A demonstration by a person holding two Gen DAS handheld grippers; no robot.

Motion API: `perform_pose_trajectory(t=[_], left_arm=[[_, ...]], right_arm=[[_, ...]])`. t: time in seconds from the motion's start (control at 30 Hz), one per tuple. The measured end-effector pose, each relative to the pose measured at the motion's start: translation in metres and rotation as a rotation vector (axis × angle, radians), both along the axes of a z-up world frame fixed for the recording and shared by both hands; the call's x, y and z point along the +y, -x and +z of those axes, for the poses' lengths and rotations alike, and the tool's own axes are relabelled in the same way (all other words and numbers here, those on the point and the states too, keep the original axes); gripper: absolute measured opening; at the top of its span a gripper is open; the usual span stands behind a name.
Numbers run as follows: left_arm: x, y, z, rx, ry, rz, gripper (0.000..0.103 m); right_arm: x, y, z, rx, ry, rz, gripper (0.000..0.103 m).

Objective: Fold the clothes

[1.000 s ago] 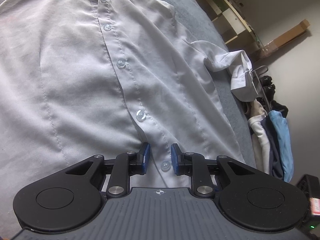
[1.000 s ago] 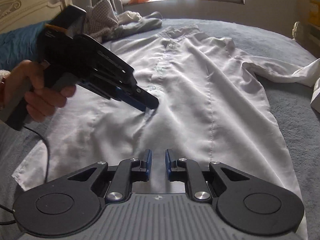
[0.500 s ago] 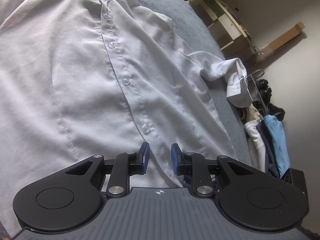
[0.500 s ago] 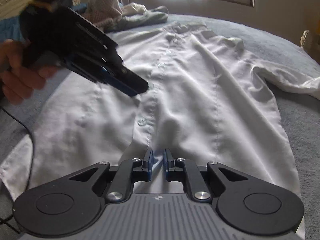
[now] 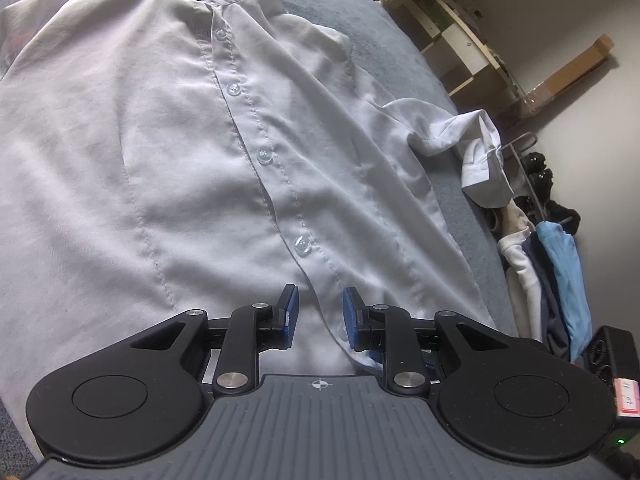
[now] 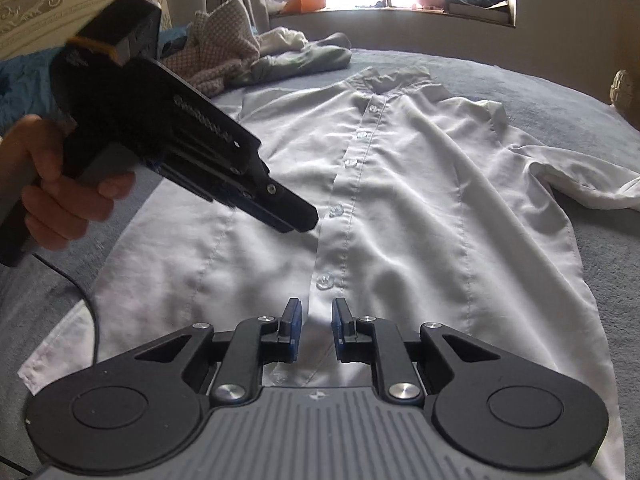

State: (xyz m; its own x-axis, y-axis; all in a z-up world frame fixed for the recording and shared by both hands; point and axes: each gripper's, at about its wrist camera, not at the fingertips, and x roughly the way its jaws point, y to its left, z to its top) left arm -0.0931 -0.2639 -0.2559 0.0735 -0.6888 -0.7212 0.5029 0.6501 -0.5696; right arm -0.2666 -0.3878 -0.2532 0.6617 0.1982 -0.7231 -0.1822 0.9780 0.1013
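Observation:
A white button-up shirt (image 5: 160, 168) (image 6: 420, 208) lies face up and buttoned on the grey bed (image 6: 560, 96), collar (image 6: 394, 78) at the far end. My left gripper (image 5: 320, 308) hovers open over the button placket (image 5: 280, 200) near the hem, with nothing between its fingers. In the right wrist view a hand (image 6: 60, 192) holds the left gripper (image 6: 304, 222), whose tip sits just left of the placket. My right gripper (image 6: 317, 320) stands open over the lower placket (image 6: 332, 240), close to the hem, and holds nothing.
One sleeve (image 5: 480, 148) is bunched at the bed's side edge. Loose clothes (image 6: 280, 56) are piled by the headboard (image 6: 36, 52). More garments (image 5: 560, 264) hang beside the bed, near a shelf (image 5: 460, 32). A cable (image 6: 86, 296) trails across the shirt's near corner.
My left gripper has pulled back so that more of the shirt and its collar show. My right gripper's jaws narrowed half a second ago and now stand wider apart.

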Motion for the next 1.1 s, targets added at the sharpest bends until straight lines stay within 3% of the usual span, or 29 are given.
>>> perform_pose_trajectory(t=[0.1,0.33,0.47,0.6,0.7,0.83,0.93,1.03,1.07,1.1], left_arm=[[0.004,0.001,0.002,-0.003,-0.004,0.006,0.023],[0.004,0.002,0.006,-0.014,0.0,0.01,0.023],[0.002,0.006,0.01,-0.036,0.01,-0.001,0.024],[-0.004,0.01,0.013,-0.071,0.008,-0.024,0.024],[-0.013,0.02,0.017,-0.109,0.026,-0.09,0.024],[-0.033,0.05,0.02,-0.198,0.035,-0.254,0.024],[-0.047,0.076,0.012,-0.243,0.017,-0.366,0.024],[-0.05,0.083,0.005,-0.239,0.001,-0.38,0.024],[-0.05,0.084,0.003,-0.236,-0.003,-0.382,0.024],[-0.05,0.085,0.001,-0.233,-0.006,-0.385,0.024]], right_arm=[[0.0,0.0,-0.004,-0.004,-0.024,0.008,0.002],[0.004,-0.003,-0.012,-0.015,-0.076,0.035,0.002],[-0.008,-0.004,-0.015,-0.011,-0.207,-0.021,0.005],[-0.029,0.013,0.001,-0.059,-0.316,-0.095,0.008],[-0.064,0.034,0.018,-0.113,-0.382,-0.209,0.008],[-0.113,0.042,0.034,-0.139,-0.368,-0.389,0.009],[-0.128,0.025,0.044,-0.139,-0.302,-0.423,0.009],[-0.144,-0.003,0.05,-0.14,-0.294,-0.461,0.009],[-0.155,-0.014,0.049,-0.129,-0.324,-0.493,0.012],[-0.167,-0.026,0.046,-0.116,-0.362,-0.533,0.026]])
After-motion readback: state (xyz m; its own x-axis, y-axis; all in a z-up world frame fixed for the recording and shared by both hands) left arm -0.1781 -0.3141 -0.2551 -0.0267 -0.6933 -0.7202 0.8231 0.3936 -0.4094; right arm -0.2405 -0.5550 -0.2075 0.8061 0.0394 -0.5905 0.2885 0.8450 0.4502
